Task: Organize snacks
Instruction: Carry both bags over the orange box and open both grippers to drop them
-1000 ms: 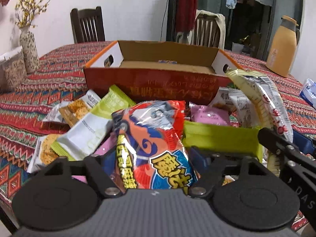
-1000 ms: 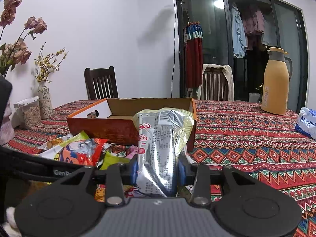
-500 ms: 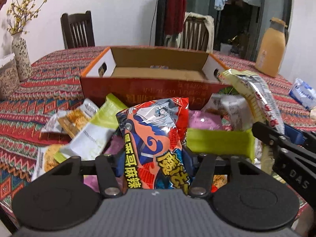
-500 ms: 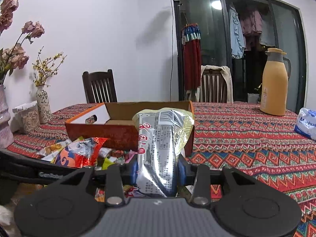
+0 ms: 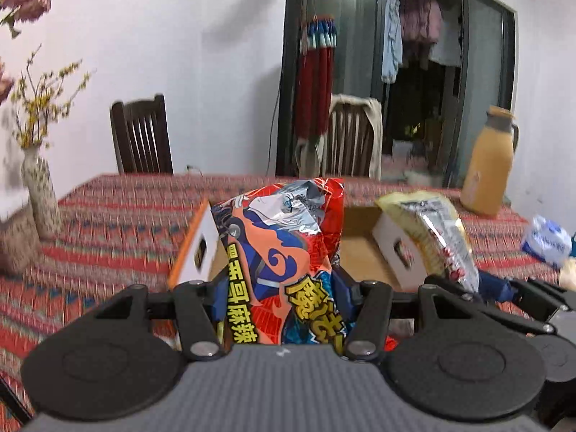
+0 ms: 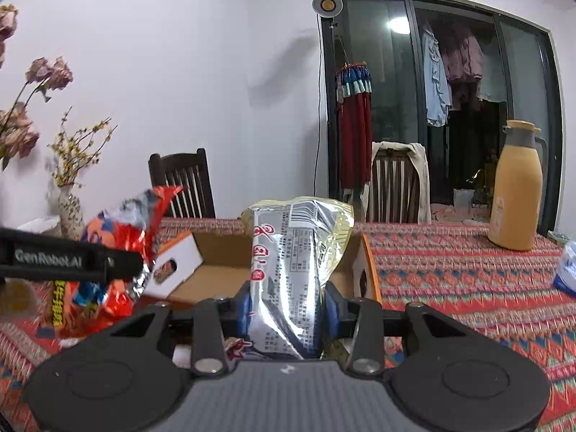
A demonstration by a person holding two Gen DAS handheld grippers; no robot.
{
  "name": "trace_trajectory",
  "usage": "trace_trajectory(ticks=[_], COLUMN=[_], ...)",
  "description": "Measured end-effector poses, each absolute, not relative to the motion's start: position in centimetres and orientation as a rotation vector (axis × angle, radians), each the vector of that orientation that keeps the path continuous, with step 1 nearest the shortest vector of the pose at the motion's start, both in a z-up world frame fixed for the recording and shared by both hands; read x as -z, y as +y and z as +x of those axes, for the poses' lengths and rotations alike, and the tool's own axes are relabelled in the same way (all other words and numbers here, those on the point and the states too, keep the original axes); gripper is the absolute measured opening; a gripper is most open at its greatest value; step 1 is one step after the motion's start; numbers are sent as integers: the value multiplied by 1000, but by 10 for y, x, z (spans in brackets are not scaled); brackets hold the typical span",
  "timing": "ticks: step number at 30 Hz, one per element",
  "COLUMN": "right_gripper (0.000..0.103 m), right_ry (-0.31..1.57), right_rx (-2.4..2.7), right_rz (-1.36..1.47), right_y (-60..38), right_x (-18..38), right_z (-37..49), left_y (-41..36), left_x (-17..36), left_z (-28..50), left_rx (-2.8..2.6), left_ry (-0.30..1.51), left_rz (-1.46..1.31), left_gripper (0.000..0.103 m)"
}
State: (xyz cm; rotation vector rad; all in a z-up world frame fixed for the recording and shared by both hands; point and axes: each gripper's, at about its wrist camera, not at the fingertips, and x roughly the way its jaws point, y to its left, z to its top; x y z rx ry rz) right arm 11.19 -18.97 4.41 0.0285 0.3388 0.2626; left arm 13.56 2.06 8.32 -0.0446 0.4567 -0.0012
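Observation:
My left gripper (image 5: 282,297) is shut on a red and orange snack bag (image 5: 284,252) with yellow lettering, held upright above the table. My right gripper (image 6: 288,306) is shut on a silver and yellow snack packet (image 6: 295,252), also upright. Behind both stands an open cardboard box (image 5: 360,248) with orange rims and white end flaps; its inside is mostly hidden by the bags. In the right wrist view the red bag (image 6: 108,252) hangs at left in the left gripper's black finger (image 6: 68,262), before the box (image 6: 216,270). The silver packet (image 5: 432,234) shows at right in the left wrist view.
A patterned red tablecloth (image 6: 468,288) covers the table. A tan thermos jug (image 6: 518,187) stands at the far right, a vase with yellow twigs (image 5: 39,194) at the left, a blue and white pack (image 5: 547,241) near the right edge. Two chairs (image 5: 142,136) stand behind the table.
The left gripper closed on the red bag and lifted it off the snack pile. The right gripper rose with the silver packet. Both now sit higher, closer to the box.

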Motion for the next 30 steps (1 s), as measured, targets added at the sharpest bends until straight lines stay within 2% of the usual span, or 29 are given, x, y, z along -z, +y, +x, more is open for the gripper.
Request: trace_trajectory(ticks=[10, 15, 20, 24, 26, 27, 29, 30], right_gripper=[39, 39, 39, 39, 44, 48, 61, 66], right_ry=[392, 407, 465, 507, 524, 526, 510, 499], right_rx=[-220, -191, -214, -222, -222, -222, -222, -221], right_rz=[28, 42, 35, 15, 11, 11, 10, 10], right_y=[-163, -156, -154, -147, -147, -147, -147, -147], right_x=[-61, -45, -24, -12, -8, -8, -9, -10], right_z=[212, 249, 266, 272, 273, 272, 267, 263], left_y=[42, 56, 72, 79, 79, 79, 81, 82], left_x=[-104, -79, -44, -38, -38, -38, -40, -41], left_z=[221, 266, 287, 288, 284, 282, 279, 275], left_rx=[-16, -57, -63, -58, -53, -54, -74, -90], left_ry=[412, 453, 517, 532, 523, 517, 499, 482], left_rz=[-104, -129, -148, -163, -165, -167, -178, -183], left_gripper=[56, 56, 56, 56, 57, 59, 77, 92])
